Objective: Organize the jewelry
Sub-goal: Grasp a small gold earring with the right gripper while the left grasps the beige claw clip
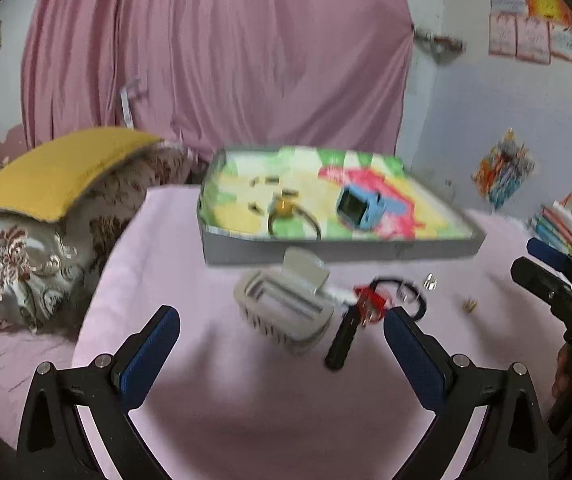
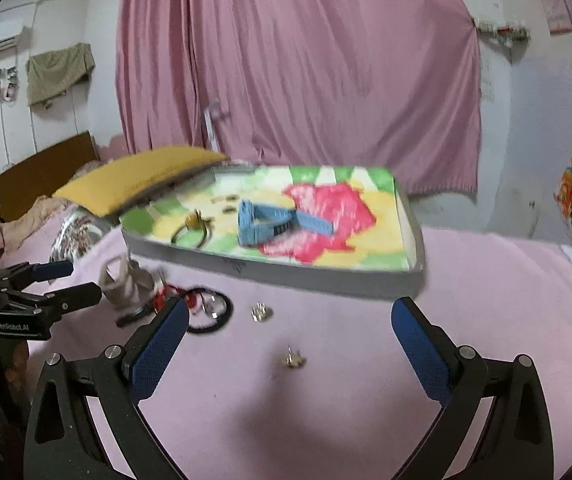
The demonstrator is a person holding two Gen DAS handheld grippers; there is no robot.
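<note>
Pillows (image 1: pixel 26 256) lie at the far left under a yellow cushion (image 1: pixel 58 168), well apart from the work; next comes the left gripper (image 1: pixel 282 320), its blue pads spread wide with nothing between them, poised above the pink sheet (image 1: pixel 206 420); just beyond its fingers lies a grey hair claw (image 1: pixel 286 308), touching a tangle of red clip (image 1: pixel 372 304) and black hair tie (image 2: pixel 210 314), with a black stick-shaped piece (image 1: pixel 342 344) beside them that is too blurred to name; behind this clutter sits the shallow tray (image 2: pixel 286 270) with its bright floral lining, already holding a thin bangle (image 1: pixel 294 220), some small dark bits and a blue watch (image 2: pixel 270 222); further right, loose on the sheet, are a silver earring pair (image 2: pixel 261 313) and a gold stud (image 2: pixel 293 360), apart from one another and from the tray; the right gripper (image 2: pixel 290 336) hangs over them with its jaws likewise wide and empty, the gold stud lying roughly between its fingers; both studs look tiny, light and hard, likely to sink into the soft cloth and to skid off a pad, so a pinch across the decorative head, low against the sheet, seems the surest hold; the claw is rigid, light plastic, best taken across its body rather than its teeth; the hair tie is limp and will sag wherever it is gripped.
</note>
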